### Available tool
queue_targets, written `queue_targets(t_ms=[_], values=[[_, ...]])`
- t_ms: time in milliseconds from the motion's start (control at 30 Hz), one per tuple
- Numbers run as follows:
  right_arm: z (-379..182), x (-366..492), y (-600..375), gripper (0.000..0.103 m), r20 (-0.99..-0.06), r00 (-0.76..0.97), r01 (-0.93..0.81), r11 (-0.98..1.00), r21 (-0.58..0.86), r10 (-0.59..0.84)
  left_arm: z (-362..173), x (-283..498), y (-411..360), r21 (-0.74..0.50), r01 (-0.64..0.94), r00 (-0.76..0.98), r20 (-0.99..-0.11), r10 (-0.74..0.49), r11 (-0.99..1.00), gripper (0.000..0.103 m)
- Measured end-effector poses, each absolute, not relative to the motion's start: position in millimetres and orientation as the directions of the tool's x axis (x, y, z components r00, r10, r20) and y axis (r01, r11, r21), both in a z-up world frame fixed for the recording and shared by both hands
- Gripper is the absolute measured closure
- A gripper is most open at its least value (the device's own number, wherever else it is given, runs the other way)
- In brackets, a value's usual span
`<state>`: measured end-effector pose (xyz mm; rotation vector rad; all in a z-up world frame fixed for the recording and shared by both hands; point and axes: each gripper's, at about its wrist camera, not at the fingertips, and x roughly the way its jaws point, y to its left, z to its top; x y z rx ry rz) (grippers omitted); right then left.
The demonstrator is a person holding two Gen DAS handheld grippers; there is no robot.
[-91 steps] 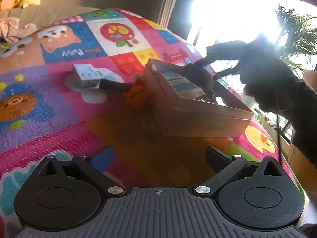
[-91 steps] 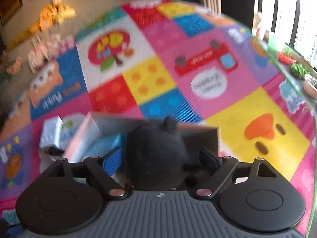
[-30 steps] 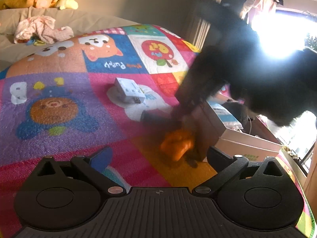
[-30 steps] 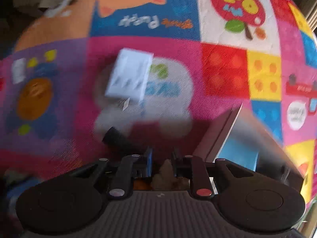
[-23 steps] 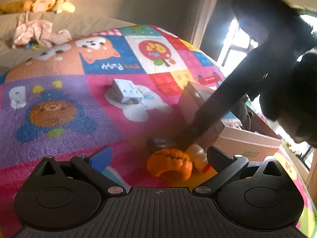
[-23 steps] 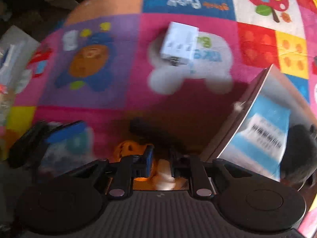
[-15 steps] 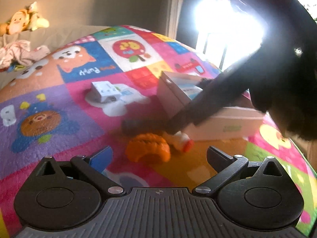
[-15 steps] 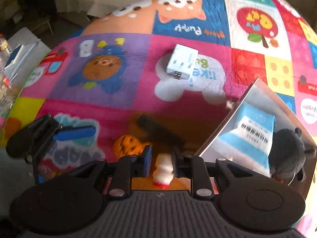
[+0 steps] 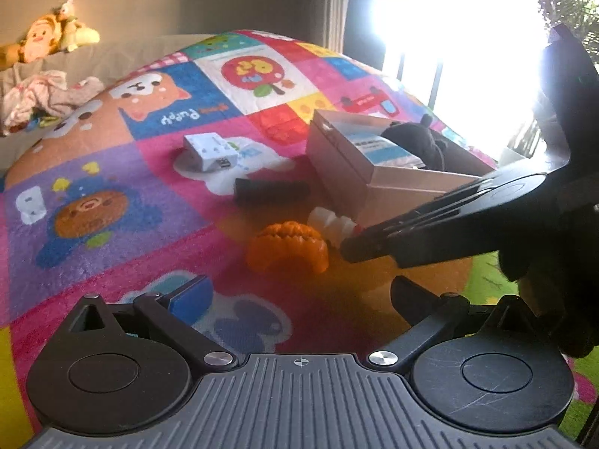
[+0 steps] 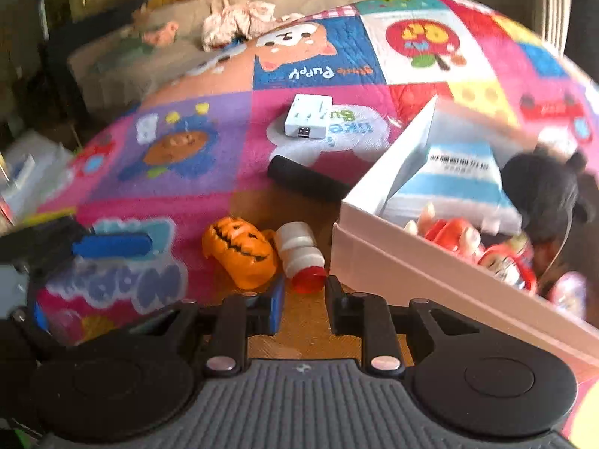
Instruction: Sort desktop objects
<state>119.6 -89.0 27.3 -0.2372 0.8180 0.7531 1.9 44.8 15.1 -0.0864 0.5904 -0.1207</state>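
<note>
**Inspector:** Right gripper?

**Assistant:** Jaws nearly closed, empty; the red-capped bottle lies on the mat just ahead, beside the pumpkin and near the box.

**Inspector:** Left gripper?

**Assistant:** Spread wide, holding nothing.

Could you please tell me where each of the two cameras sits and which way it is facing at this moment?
Left wrist: on the left tool, looking down across the mat at the cardboard box; its open fingers, the right tool and a dark-gloved hand show.
Right wrist: on the right tool, looking down at the small white bottle; its narrow fingers and the left tool's blue pad show.
Both share the orange pumpkin, bottle, black cylinder, white adapter and box.
</note>
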Motion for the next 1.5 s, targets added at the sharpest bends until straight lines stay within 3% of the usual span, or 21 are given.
queue_targets(t_ms=[100,200,400,467,567,667,767,867,933,967,1267,1500], values=[[29.0,122.2,-98.9,0.093,-0.731,0.429,-0.654,0.741,0.153,0.53,15.2,1.8,43.0,-0.098,0.075,0.824,-0.554,-0.117,0.992,0.0],[43.6,118.2,-124.6,0.093,-0.705,0.417,-0.634,0.74,0.226,0.573,15.7,2.0,39.5,-0.078,0.076,0.824,-0.556,-0.107,0.994,0.0],[64.8,104.2,-174.5,0.092,-0.679,0.518,-0.575,0.799,0.174,0.52,19.2,12.4,30.2,-0.035,0.078,0.826,-0.557,-0.084,0.996,0.0],[64.8,98.1,-188.9,0.088,-0.665,0.562,-0.547,0.824,0.146,0.492,21.6,19.5,22.0,-0.008,0.113,0.828,-0.552,-0.098,0.994,0.0],[55.7,87.4,-212.9,0.046,-0.646,0.608,-0.495,0.857,0.147,0.462,24.1,34.9,5.5,0.063,0.185,0.832,-0.541,-0.122,0.981,0.0],[40.4,81.6,-233.3,0.045,-0.646,0.618,-0.429,0.881,0.201,0.448,25.4,55.3,-5.3,0.115,0.217,0.825,-0.552,-0.119,0.969,0.004],[27.8,78.3,-247.1,0.045,-0.662,0.617,-0.378,0.898,0.225,0.426,22.7,73.8,-11.6,0.127,0.247,0.797,-0.59,-0.127,0.961,0.022],[22.7,75.5,-249.8,0.043,-0.667,0.613,-0.369,0.9,0.232,0.423,15.3,86.2,-14.4,0.14,0.24,0.78,-0.617,-0.105,0.961,0.025],[22.8,73.7,-247.1,0.039,-0.661,0.615,-0.378,0.897,0.231,0.43,12.3,86.5,-14.9,0.144,0.241,0.775,-0.623,-0.101,0.96,0.038],[23.1,73.0,-245.2,0.038,-0.657,0.617,-0.383,0.895,0.23,0.433,12.7,83.4,-15.0,0.144,0.246,0.779,-0.618,-0.107,0.958,0.052],[24.6,63.3,-196.1,0.037,-0.655,0.596,-0.518,0.845,0.128,0.465,41.6,4.3,10.7,0.039,0.193,0.83,-0.538,-0.143,0.98,0.051],[32.4,58.8,-123.2,0.033,-0.646,0.515,-0.715,0.698,0.038,0.563,22.4,-30.1,61.6,0.021,-0.013,0.785,-0.619,0.024,1.0,0.051]])
